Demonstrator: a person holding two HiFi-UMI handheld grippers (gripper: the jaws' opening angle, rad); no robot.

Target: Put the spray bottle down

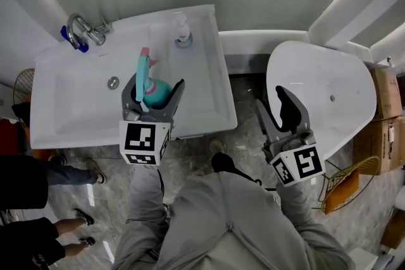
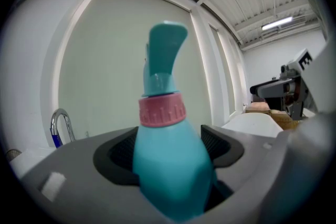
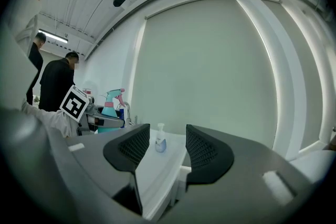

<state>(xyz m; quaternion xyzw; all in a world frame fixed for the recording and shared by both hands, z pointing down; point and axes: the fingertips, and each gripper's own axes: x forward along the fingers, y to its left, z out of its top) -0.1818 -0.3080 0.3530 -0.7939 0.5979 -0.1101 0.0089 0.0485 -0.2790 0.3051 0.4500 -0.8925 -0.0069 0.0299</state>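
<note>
In the head view, the person's grey sleeves (image 1: 221, 224) lead out to both tools. At 11 o'clock from the person, the left gripper (image 1: 157, 83) has its jaws clamped on the teal body of the spray bottle (image 2: 168, 165), below its pink collar. The bottle stands upright over the right part of the white sink (image 1: 209, 82). Whether its base touches the sink cannot be told. At 1 o'clock, the right gripper (image 3: 164, 150) has its jaws apart with nothing between them. It hangs beside a white oval fixture (image 1: 335, 79). Farther off, a soap dispenser (image 1: 183, 31) stands on the sink's back rim at 12 o'clock from the bottle. The faucet (image 1: 81, 32) sits at 10 o'clock.
</note>
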